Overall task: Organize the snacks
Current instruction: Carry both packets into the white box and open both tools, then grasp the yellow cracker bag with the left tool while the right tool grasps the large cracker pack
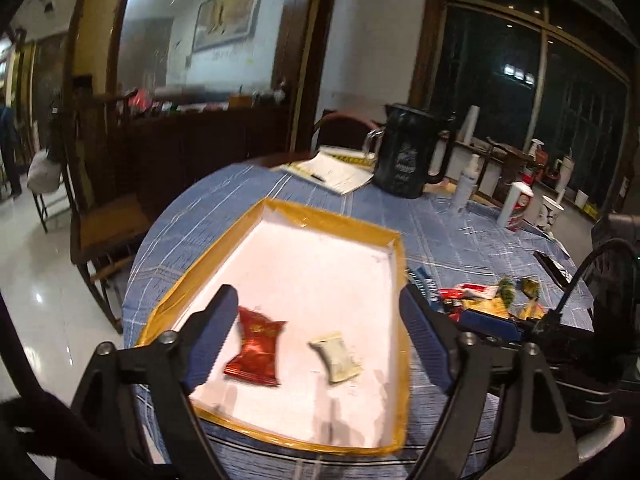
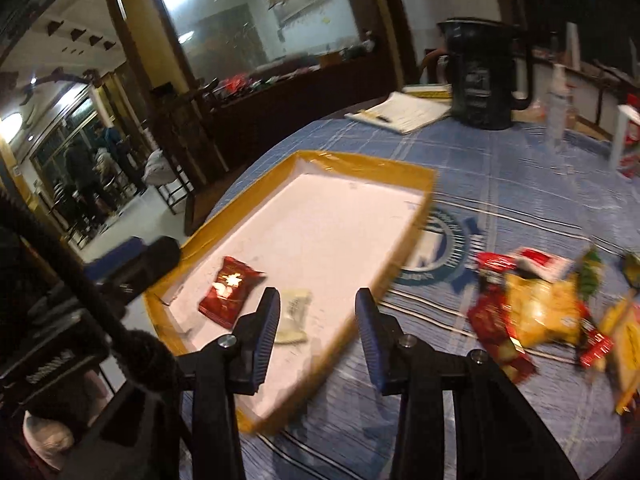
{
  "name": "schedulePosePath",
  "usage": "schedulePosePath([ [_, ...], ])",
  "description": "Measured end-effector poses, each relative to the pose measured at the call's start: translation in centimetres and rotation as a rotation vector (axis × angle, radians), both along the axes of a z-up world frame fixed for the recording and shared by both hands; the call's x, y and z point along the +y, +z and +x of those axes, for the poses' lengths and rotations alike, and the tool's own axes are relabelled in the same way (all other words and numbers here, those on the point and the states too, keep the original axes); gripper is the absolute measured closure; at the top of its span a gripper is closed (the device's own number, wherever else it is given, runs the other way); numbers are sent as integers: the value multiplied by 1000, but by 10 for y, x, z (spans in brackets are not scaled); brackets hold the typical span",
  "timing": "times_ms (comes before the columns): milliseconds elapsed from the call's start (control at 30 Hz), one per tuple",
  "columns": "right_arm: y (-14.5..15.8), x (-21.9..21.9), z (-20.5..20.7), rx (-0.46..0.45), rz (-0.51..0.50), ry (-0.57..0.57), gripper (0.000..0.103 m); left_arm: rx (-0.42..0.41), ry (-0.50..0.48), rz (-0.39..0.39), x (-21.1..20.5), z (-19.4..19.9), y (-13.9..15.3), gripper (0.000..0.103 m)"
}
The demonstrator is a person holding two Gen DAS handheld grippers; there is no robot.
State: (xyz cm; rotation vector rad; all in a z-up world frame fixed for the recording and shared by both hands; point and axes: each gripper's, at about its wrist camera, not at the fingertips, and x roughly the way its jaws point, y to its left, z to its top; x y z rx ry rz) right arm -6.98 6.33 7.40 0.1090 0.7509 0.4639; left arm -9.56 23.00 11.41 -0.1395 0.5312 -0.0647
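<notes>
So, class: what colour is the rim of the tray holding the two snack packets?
Yellow-gold, around a white floor; the tray rim shows best in the left wrist view.

Left gripper [image 1: 316,344]: jaws wide apart, nothing between the pads, angled downward. Right gripper [image 2: 318,336]: jaws partly apart, empty, angled downward.

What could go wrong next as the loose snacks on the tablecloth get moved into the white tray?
1. The snack pile overlaps, so a claw may lift several packets at once.
2. The tray has a raised yellow rim; a low-carried packet could catch it.
3. The left claw hangs open over the red packet and could nudge it.
</notes>
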Motion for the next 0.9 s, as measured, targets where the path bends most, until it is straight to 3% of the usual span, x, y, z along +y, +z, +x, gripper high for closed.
schedulePosePath([
  [167, 1, -40, -12, -35, -38, -120, 50, -6, -46, 30, -31, -7, 5, 17],
  [400, 1, -89, -25, -98, -160, -283, 44, 14, -87, 63, -68, -10, 2, 17],
  [533, -4, -114, -32, -107, -171, -328, 43, 24, -110, 86, -90, -10, 2, 17],
  [700, -8, -150, -34, -88, -144, -347, 43, 73, -166, 84, -112, -1, -3, 17],
  [900, -18, -246, -18, 23, 29, -389, 43, 198, -283, 40, -137, 26, -22, 17],
])
